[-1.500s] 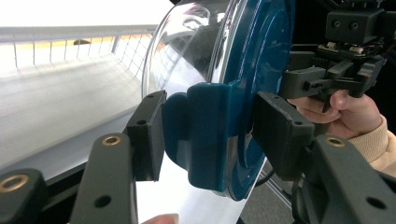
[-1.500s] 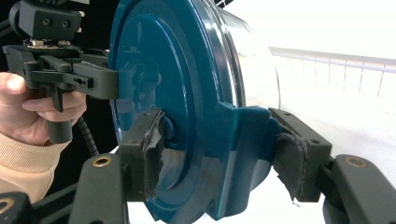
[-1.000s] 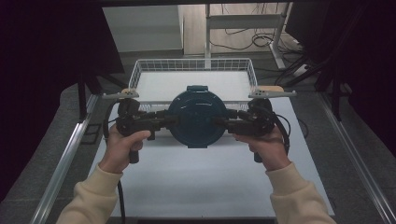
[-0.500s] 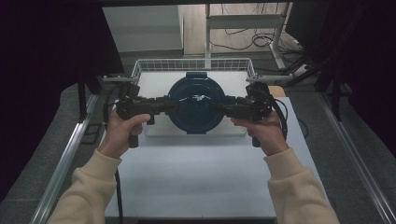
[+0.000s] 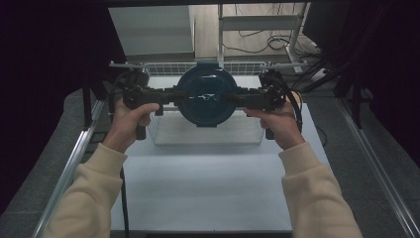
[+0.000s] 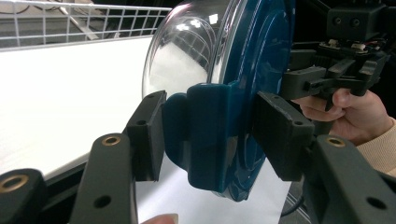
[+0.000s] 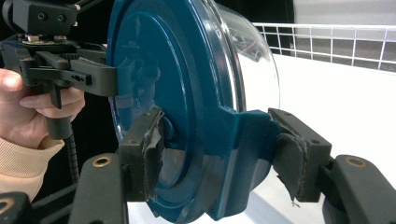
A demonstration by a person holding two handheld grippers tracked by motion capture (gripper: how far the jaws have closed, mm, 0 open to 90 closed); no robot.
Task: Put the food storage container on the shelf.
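A round container point(image 5: 205, 96) with a dark blue lid and a clear bowl hangs in the air between both grippers, over the white wire basket point(image 5: 208, 135). My left gripper point(image 5: 173, 95) is shut on the blue side tab at its left, my right gripper point(image 5: 238, 97) on the tab at its right. In the left gripper view the jaws point(image 6: 210, 135) clamp the tab of the container point(image 6: 252, 70), with the lid to the right and the clear bowl to the left. In the right gripper view the pads point(image 7: 148, 149) squeeze the opposite tab of the container point(image 7: 163, 70).
The basket stands at the far end of the white table point(image 5: 208, 188). Metal rails point(image 5: 74, 163) run along both table sides. A shelf frame and cables point(image 5: 257, 39) lie beyond the basket. The other hand point(image 6: 355, 116) holds its gripper behind the container.
Both grippers have carried the container away from the person and upward, from above the table in front of the basket to over the basket.
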